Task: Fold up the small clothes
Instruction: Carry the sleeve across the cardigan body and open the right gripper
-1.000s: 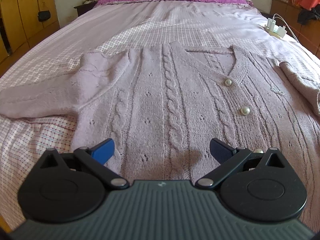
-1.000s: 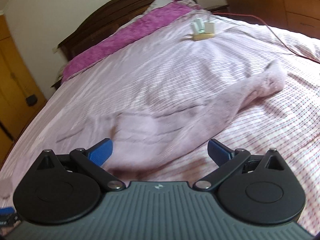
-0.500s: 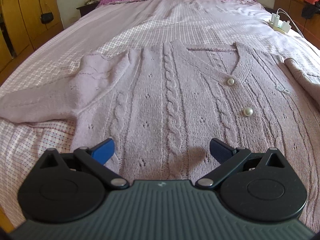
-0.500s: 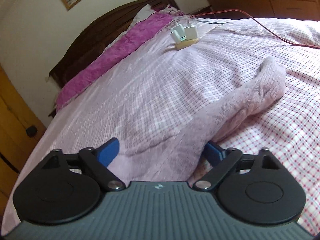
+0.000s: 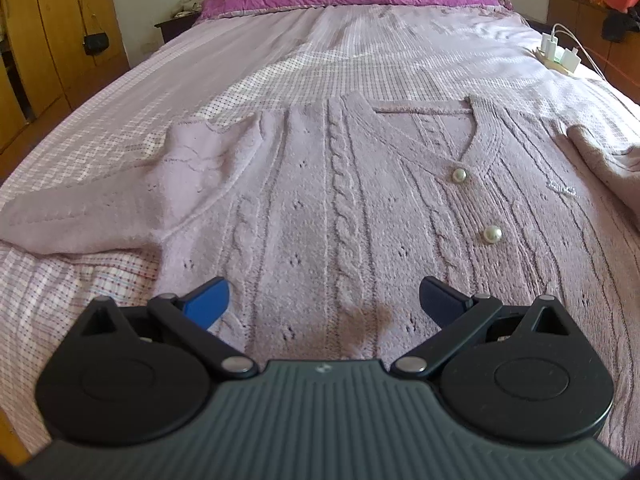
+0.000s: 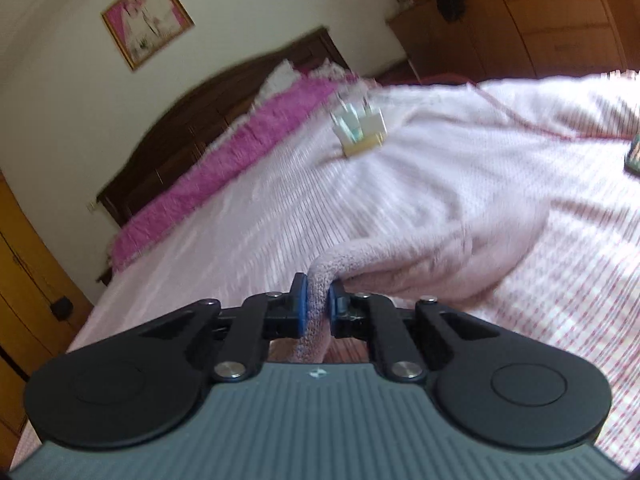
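One cardigan (image 5: 320, 208), lilac knit, flat on the bed (image 5: 280, 64). My right claw (image 6: 316, 304) has just clenched on its sleeve (image 6: 420, 264); my left claw (image 5: 324, 300) hangs released over the cardigan's hem. Step: first sleeve fold. Next: carry sleeve across the cardigan's chest.

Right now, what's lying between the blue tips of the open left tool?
In the left wrist view, only the cable-knit front of the lilac cardigan lies between the tips of the left tool, which is open. Nothing else is there.
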Motion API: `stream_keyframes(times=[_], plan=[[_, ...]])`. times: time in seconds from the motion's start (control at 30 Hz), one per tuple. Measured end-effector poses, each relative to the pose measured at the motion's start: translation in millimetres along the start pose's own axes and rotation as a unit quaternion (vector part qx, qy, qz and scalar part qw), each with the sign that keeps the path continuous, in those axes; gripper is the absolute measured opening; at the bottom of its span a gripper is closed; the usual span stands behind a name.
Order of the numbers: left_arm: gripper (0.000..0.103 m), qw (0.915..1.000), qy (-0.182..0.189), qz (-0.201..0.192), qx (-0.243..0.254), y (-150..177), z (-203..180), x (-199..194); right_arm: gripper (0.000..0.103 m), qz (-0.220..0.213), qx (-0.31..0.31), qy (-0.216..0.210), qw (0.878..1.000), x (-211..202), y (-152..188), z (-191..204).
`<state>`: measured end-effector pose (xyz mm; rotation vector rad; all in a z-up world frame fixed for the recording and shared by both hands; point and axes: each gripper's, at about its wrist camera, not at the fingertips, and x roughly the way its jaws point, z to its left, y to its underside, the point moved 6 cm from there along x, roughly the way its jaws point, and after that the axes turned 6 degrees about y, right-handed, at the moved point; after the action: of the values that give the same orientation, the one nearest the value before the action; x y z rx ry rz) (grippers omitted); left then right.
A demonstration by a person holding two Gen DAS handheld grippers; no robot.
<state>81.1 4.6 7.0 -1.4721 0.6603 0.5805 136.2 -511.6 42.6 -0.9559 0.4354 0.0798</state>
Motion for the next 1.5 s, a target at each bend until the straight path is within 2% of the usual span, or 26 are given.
stream_keyframes(times=[0.13, 0.27, 0.47, 0.7, 0.87, 1.07, 1.3, 1.5], plan=[[0.103, 0.9999, -0.006, -0.010, -0.001, -3.6, 7.0, -5.3, 0.011, -0.031, 0.000, -0.028, 0.999, -23.2, -22.6, 17.4], [0.103, 0.9997, -0.015, -0.019, 0.000, -7.2, 15.7, -10.2, 0.011, -0.034, -0.019, -0.058, 0.998, -40.2, -33.1, 46.9], [0.103, 0.9993, -0.025, -0.027, -0.011, -11.8, 30.8, -16.2, 0.011, -0.041, -0.056, -0.102, 0.992, -61.6, -24.5, 105.1], [0.103, 0.9981, -0.046, -0.040, -0.008, -15.0, 52.3, -27.5, 0.011, -0.040, -0.105, -0.153, 0.982, -84.3, 3.4, 182.0], [0.103, 0.9972, -0.052, -0.049, -0.023, -17.5, 67.4, -33.7, 0.011, -0.018, -0.140, -0.187, 0.972, -88.9, 41.6, 234.0], [0.103, 0.9970, -0.055, -0.050, -0.025, -13.2, 75.5, -34.2, 0.011, 0.041, -0.158, -0.216, 0.963, -75.7, 113.0, 273.9], [0.103, 0.9970, -0.054, -0.046, -0.032, -8.0, 83.1, -31.0, 0.011, 0.123, -0.184, -0.221, 0.950, -53.5, 203.2, 295.3], [0.103, 0.9970, -0.051, -0.046, -0.036, -7.6, 86.7, -28.3, 0.013, 0.183, -0.195, -0.208, 0.941, -38.2, 257.4, 296.8]])
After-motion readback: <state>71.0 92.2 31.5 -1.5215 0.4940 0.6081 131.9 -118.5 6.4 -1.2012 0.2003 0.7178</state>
